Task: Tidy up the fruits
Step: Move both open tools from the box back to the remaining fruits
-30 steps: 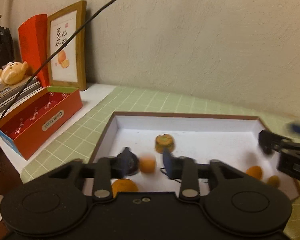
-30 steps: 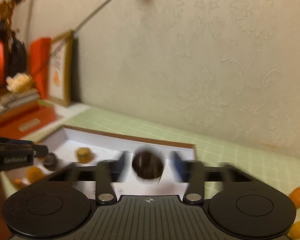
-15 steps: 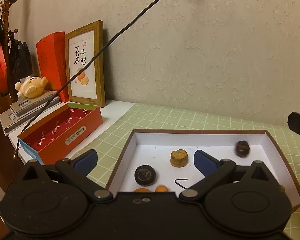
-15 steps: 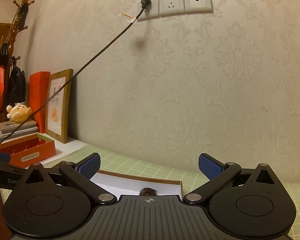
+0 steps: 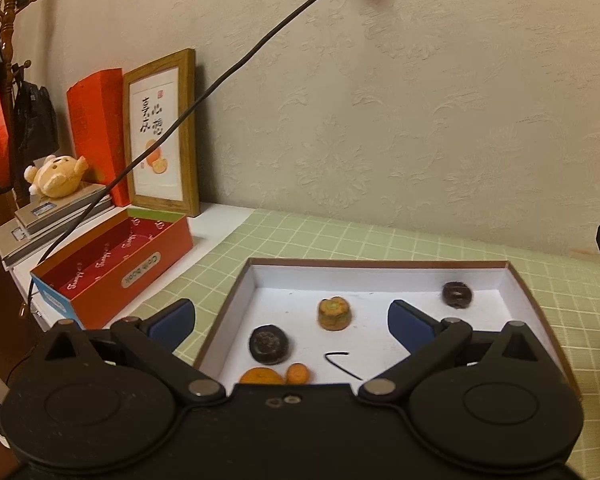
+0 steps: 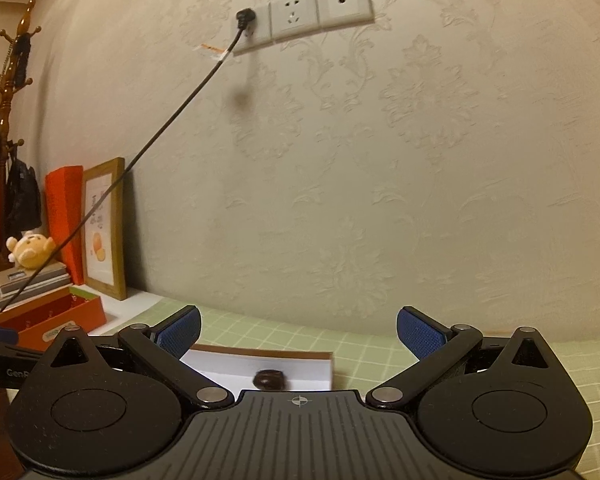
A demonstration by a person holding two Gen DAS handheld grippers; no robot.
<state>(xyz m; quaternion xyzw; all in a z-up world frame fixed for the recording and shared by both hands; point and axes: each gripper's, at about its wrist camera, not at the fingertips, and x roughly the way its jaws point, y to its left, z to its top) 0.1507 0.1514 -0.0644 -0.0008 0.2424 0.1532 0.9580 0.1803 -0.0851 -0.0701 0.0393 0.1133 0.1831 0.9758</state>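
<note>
A brown-rimmed white tray [image 5: 256,284] lies on the green checked cloth. In it are a dark round fruit [image 5: 269,344], an orange-brown ridged fruit [image 5: 333,313], another dark fruit [image 5: 457,294] at the far right, and two orange fruits [image 5: 298,373] at the near edge, partly hidden by my gripper body. My left gripper [image 5: 290,320] is open and empty above the tray's near side. My right gripper [image 6: 298,332] is open and empty, raised toward the wall; the tray [image 6: 260,354] and a dark fruit [image 6: 269,379] show just below it.
A red open box [image 5: 112,264], a framed picture [image 5: 164,136], a red envelope, a plush toy [image 5: 54,176] on stacked books and a coat stand are at the left. A black cable [image 6: 140,152] runs from the wall socket [image 6: 300,12] down to the left.
Both grippers opened and let go of their fruits into the tray, then lifted and pulled back. The dark fruit from the right gripper now lies at the tray's far right.
</note>
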